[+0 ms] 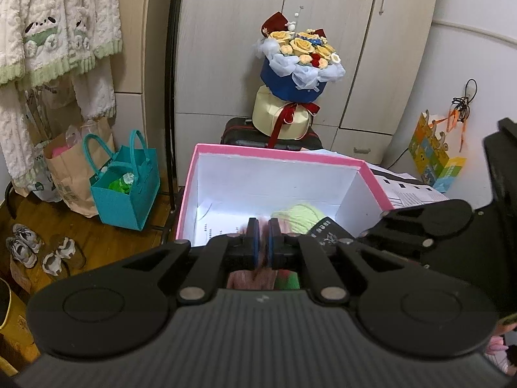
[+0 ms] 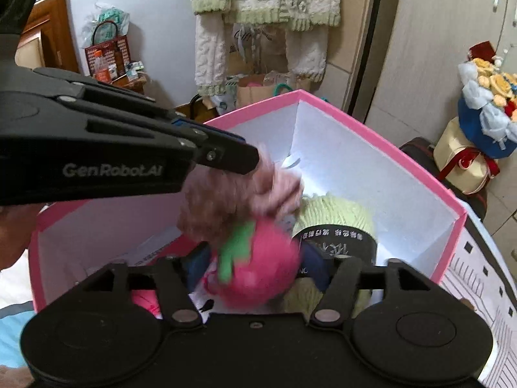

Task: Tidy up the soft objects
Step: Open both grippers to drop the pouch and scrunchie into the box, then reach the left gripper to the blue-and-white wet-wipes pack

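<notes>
A pink box (image 1: 274, 156) with white inner walls stands open. A light green yarn ball (image 1: 300, 215) with a black label lies inside it; it also shows in the right wrist view (image 2: 336, 213). My left gripper (image 1: 262, 242) is shut on a pink and green plush toy (image 2: 258, 258) with a brownish fuzzy top and holds it over the box (image 2: 371, 142). The left gripper (image 2: 255, 158) reaches in from the left of the right wrist view. My right gripper hovers at the box's near edge; its fingertips are hidden behind the toy.
A flower bouquet (image 1: 300, 61) stands on a dark suitcase (image 1: 239, 132) behind the box, before a wardrobe (image 1: 290, 6). A teal bag (image 1: 129, 190), paper bags (image 1: 69, 174) and shoes (image 1: 38, 245) are on the floor at left. White knitwear (image 2: 265, 3) hangs above. Printed paper (image 1: 410, 190) lies right of the box.
</notes>
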